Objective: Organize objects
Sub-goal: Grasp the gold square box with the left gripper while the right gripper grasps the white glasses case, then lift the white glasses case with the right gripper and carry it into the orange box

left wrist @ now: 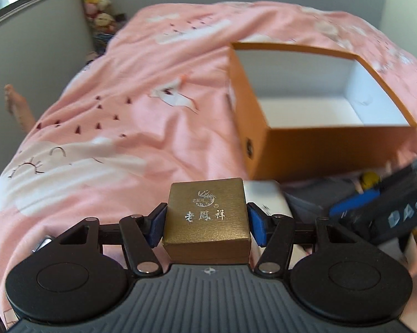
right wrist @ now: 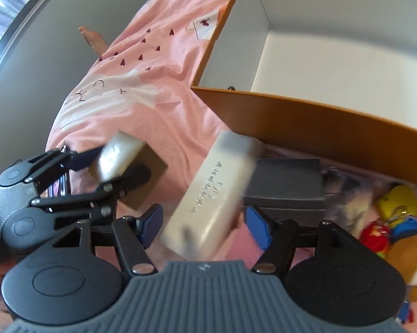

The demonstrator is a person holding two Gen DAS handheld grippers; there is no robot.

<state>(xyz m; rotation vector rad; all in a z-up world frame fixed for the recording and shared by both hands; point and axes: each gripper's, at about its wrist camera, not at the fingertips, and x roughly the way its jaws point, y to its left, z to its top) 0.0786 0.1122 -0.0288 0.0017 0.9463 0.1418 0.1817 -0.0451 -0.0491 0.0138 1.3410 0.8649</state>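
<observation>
Gold box [left wrist: 207,216] sits clamped between the left gripper's [left wrist: 206,223] blue pads [left wrist: 255,226], held above the pink bedspread [left wrist: 125,105], just short of the orange box [left wrist: 316,147]. Right gripper [right wrist: 203,226] spreads wide around a blurred white box [right wrist: 211,197], pads apart from it. Grey box [right wrist: 287,186] and plush toys [right wrist: 394,219] lie against the orange box's near wall.

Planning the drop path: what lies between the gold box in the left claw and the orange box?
In the left wrist view, only pink bedsheet separates the gold box from the orange box; a white box corner sits beside.
</observation>
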